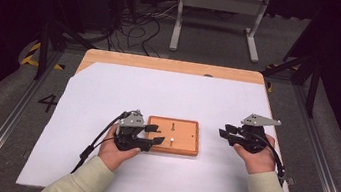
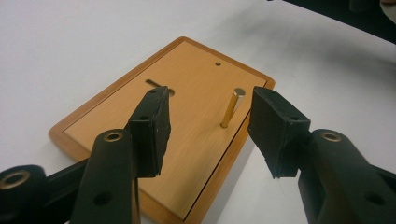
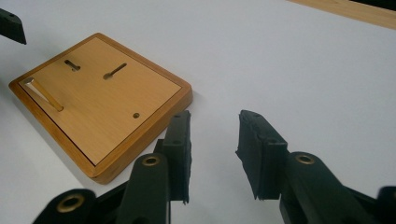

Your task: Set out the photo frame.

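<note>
A small wooden board (image 1: 181,145) lies flat on the white sheet, near the middle front. One brass pin (image 1: 171,140) stands upright in it, tall and slim in the left gripper view (image 2: 232,108) and at the board's far corner in the right gripper view (image 3: 44,94). Two dark slot-like marks (image 3: 115,70) and a small hole (image 3: 136,115) show in the board's face (image 3: 93,107). My left gripper (image 1: 154,134) hovers over the board's left end, open (image 2: 211,95), with the pin just ahead of the gap and untouched. My right gripper (image 1: 223,133) is open (image 3: 215,116) over bare sheet to the right of the board.
The white sheet (image 1: 158,94) covers most of a wooden table (image 1: 172,66), whose far strip stays bare. Beyond it, on the floor, stand a grey metal frame (image 1: 217,17) and loose cables (image 1: 138,26). Rails run along both sides of the table.
</note>
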The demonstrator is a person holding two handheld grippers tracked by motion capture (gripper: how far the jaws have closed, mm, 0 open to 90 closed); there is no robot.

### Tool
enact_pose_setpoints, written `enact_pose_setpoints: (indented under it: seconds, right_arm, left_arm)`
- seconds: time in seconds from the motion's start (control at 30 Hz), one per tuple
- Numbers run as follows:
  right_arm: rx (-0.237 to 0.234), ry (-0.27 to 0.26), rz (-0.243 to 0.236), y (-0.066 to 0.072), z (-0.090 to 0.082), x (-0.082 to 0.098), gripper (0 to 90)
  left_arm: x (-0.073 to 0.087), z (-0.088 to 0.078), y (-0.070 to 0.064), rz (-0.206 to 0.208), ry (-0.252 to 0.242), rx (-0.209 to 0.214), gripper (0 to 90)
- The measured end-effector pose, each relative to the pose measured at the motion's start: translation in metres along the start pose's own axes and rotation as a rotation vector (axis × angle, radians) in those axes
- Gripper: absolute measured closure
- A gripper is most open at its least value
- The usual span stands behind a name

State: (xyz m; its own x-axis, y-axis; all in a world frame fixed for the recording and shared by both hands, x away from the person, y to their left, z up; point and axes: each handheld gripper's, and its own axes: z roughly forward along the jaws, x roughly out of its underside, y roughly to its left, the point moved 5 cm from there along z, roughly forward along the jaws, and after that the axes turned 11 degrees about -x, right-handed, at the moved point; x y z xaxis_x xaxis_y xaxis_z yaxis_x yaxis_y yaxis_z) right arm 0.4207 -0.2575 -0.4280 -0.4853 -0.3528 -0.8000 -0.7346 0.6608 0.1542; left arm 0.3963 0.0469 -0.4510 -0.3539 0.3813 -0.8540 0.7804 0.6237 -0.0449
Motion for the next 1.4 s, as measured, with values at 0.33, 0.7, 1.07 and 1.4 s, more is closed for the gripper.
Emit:
enact_pose_setpoints:
  seconds: [0.33, 0.7, 1.07, 1.4]
  right_arm:
    - [0.005, 0.015, 0.01, -0.001, -0.001, 0.001, 60.5]
    - [-0.005, 0.015, 0.021, -0.003, 0.0, 0.003, 60.2]
    - [-0.02, 0.016, 0.02, -0.002, 0.003, 0.005, 60.2]
    - [-0.036, 0.02, 0.016, -0.001, 0.005, 0.006, 60.4]
  left_arm:
    - [-0.003, 0.022, -0.012, 0.029, 0.008, 0.044, 48.6]
    - [0.003, 0.038, -0.012, 0.019, 0.019, 0.055, 53.5]
    - [0.01, 0.048, -0.014, 0.058, 0.07, 0.056, 72.5]
    - [0.007, 0.049, -0.019, 0.116, 0.104, 0.042, 83.7]
